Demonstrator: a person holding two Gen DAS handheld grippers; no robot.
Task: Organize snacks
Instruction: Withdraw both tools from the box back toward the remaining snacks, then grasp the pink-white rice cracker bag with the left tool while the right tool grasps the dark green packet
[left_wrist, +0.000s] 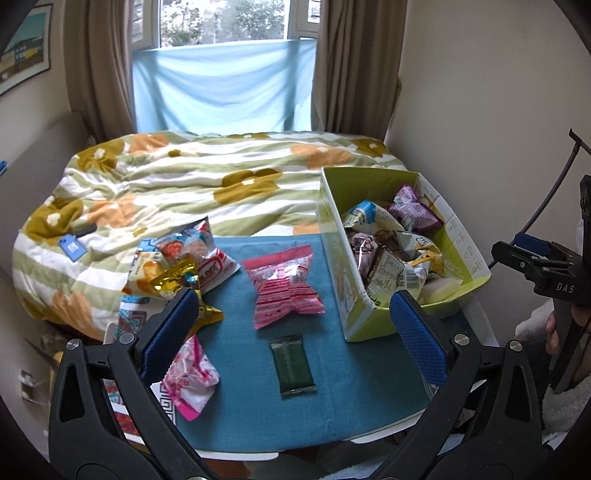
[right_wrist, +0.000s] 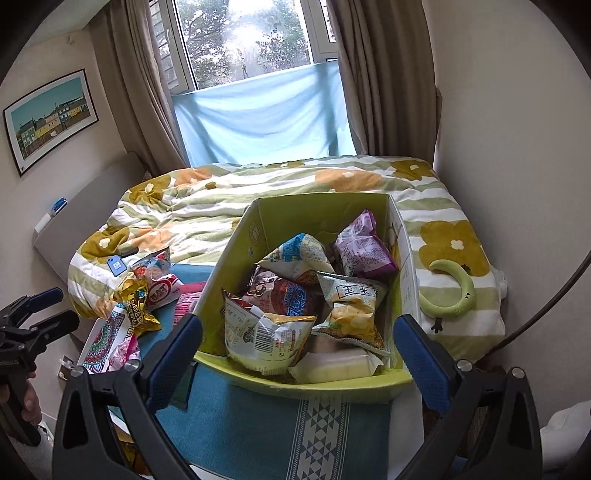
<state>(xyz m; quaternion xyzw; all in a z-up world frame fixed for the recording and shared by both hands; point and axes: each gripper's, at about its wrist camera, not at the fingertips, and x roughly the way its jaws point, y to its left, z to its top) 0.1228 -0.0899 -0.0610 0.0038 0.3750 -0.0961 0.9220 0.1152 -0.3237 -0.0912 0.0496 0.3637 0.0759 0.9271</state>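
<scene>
The left gripper hangs spread wide and empty over the teal cloth, where only its view shows a dark green flat sachet between the fingers and a pink striped packet beyond. The right gripper, also agape and empty, looks into the lime-green cardboard box heaped with snack bags; its view alone shows a green curved plush toy on the flowered quilt.

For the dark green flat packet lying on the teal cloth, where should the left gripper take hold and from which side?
Judging from its pose, grip the dark green packet across its narrow width near the middle, coming down from above. It lies flat with its long axis running away from the camera, apart from the other snacks, and its long edges are free. The left gripper is open above the teal cloth, its fingers already either side of it.
</scene>
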